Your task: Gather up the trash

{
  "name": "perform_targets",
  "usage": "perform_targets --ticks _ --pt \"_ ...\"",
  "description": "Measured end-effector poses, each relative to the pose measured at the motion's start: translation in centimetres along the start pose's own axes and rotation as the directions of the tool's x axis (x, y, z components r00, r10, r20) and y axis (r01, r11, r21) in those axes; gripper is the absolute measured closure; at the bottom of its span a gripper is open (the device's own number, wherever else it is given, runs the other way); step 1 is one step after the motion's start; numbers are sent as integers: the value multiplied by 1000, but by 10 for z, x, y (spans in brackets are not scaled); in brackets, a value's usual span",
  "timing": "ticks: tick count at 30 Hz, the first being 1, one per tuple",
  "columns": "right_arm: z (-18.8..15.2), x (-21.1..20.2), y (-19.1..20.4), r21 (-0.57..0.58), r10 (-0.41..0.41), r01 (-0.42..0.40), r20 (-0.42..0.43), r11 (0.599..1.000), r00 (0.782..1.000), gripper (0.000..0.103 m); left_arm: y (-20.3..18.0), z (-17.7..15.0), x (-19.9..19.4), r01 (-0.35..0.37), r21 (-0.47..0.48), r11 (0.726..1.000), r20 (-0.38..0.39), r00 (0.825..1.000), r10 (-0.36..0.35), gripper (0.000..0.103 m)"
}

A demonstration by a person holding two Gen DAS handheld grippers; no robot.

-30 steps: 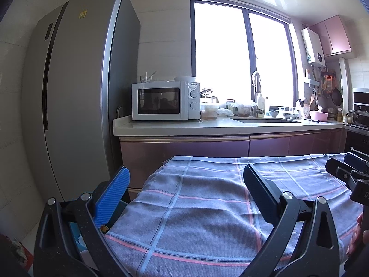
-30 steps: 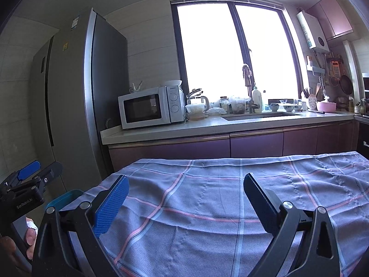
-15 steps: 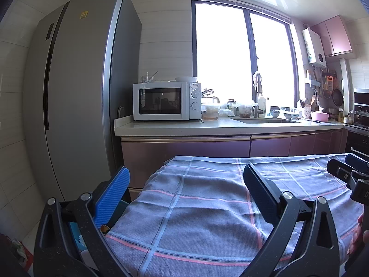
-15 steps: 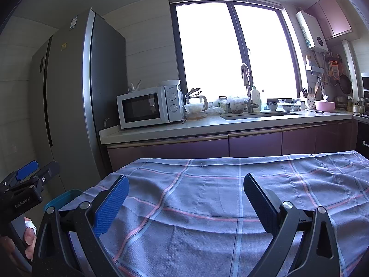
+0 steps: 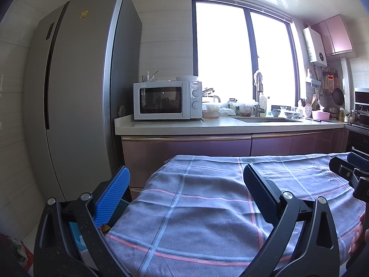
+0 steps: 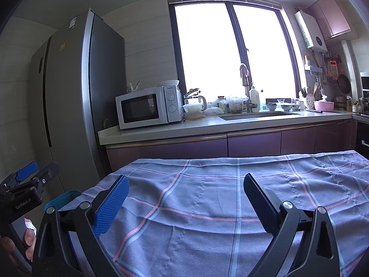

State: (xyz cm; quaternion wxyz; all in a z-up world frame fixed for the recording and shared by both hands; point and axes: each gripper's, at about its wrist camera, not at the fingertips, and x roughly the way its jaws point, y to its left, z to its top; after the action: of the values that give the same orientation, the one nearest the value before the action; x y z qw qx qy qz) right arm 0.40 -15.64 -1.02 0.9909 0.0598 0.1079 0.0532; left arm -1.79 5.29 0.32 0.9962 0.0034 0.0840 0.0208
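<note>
From the left wrist camera, the left gripper (image 5: 185, 191) hangs above a table draped in a grey-blue checked cloth with pink and pale-blue stripes (image 5: 207, 207), its two fingers spread wide with nothing between them; the blue ribbed pad (image 5: 113, 196) sits at eight o'clock and the dark finger (image 5: 260, 196) at four o'clock. At seven o'clock, under the left finger and just beside the cloth's edge, a teal plastic bin (image 5: 76, 230) shows with something orange and white inside, too hidden to name; no loose trash can be made out on the cloth. The right gripper (image 5: 350, 168) enters at three o'clock. Beyond the table, a tall grey steel refrigerator (image 5: 76, 92) fills ten o'clock, and a white microwave oven (image 5: 167, 100) stands on the pale stone counter (image 5: 219, 125) near centre, with the sink faucet (image 5: 258, 92) at two o'clock before a bright window (image 5: 242, 57). From the right wrist camera, the right gripper (image 6: 185, 191) is likewise held over the same cloth (image 6: 230, 196), fingers wide apart and empty. The rim of the teal bin (image 6: 62, 199) peeks out at eight o'clock beside the table edge. At nine o'clock the left gripper (image 6: 27, 177) is seen; whether it is spread cannot be told from here, and a hand (image 6: 20, 242) grips its handle at seven o'clock. The microwave (image 6: 147, 107) sits at eleven o'clock.
</note>
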Motion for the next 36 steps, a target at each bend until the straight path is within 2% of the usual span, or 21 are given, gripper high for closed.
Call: perform_targets --ticks 36 --pt "1 1 -4 7 -7 7 -1 1000 1000 7 -2 0 4 1 -4 1000 -6 1000 -1 6"
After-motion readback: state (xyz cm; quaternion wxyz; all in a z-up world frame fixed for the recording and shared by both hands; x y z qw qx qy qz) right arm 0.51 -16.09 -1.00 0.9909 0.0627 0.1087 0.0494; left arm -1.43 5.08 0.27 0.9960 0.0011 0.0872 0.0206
